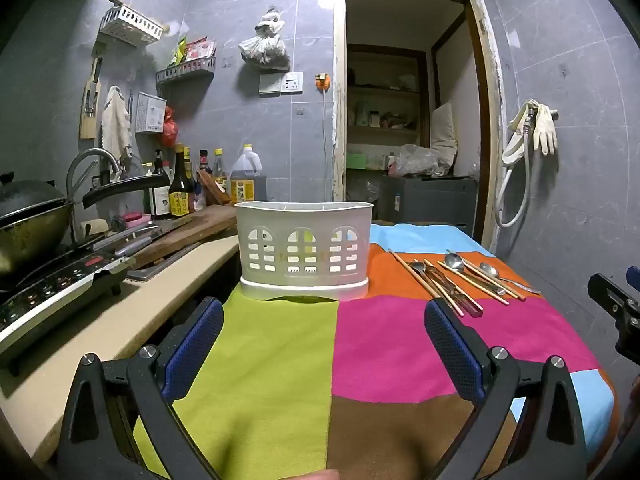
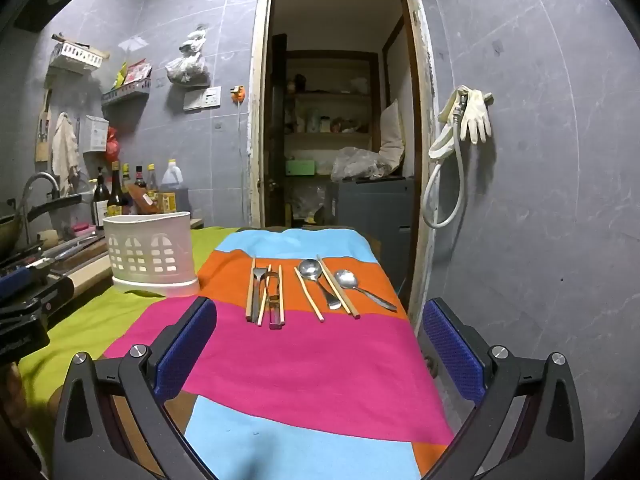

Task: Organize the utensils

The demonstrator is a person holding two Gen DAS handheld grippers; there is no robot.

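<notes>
Steel spoons (image 2: 310, 270) and thin chopsticks (image 2: 338, 286) look light, stiff, slippery; pinch mid-handle. Both tongs (image 1: 324, 344) (image 2: 318, 344) gape apart, empty.

Grey tiled walls (image 2: 540, 160), open doorway (image 2: 336, 100) to dim storeroom shelves, countertop (image 1: 132, 312) left, gloves (image 2: 476, 116) hanging right.

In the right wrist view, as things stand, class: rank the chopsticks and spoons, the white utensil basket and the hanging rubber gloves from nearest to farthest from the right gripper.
1. Chopsticks and spoons: dead ahead of the right gripper, lying on the orange and pink cloth.
2. White utensil basket: farther back, to the left, on the green patch.
3. Rubber gloves: farthest, high on the right wall.
</notes>
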